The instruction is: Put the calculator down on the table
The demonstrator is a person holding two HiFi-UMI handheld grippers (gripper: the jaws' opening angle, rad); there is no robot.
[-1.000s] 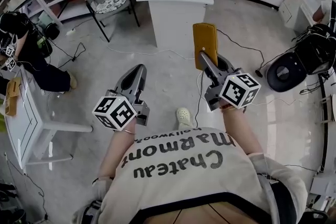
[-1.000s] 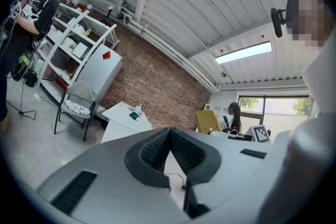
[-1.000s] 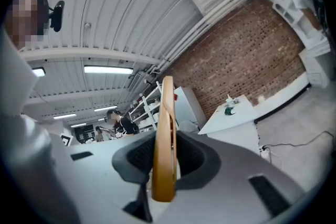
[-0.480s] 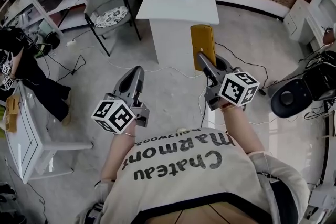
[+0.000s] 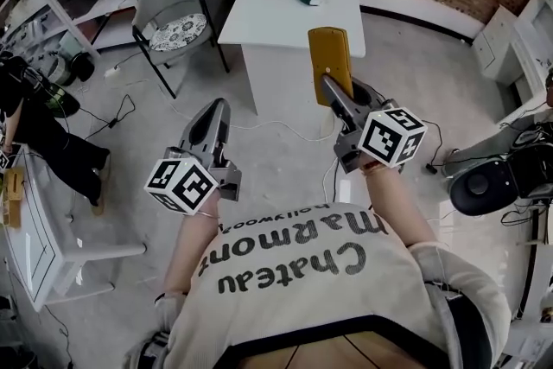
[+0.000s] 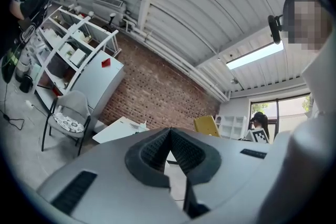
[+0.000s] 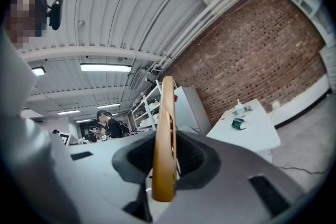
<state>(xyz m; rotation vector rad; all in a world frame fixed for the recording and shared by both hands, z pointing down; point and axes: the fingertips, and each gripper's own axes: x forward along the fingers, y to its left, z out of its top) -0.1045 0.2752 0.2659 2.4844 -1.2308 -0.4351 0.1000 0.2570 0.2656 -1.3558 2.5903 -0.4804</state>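
Calculator (image 5: 330, 63) in transit, not yet set down. The right claw (image 5: 332, 89) is clamped on its lower end, jaws narrowly apart around the thin yellow body, and holds it on edge in the air. It appears to be short of the white tabletop (image 5: 276, 0) ahead. The left claw (image 5: 214, 118) is closed with nothing in it. Judged remaining: reach the tabletop, lower the calculator, release.
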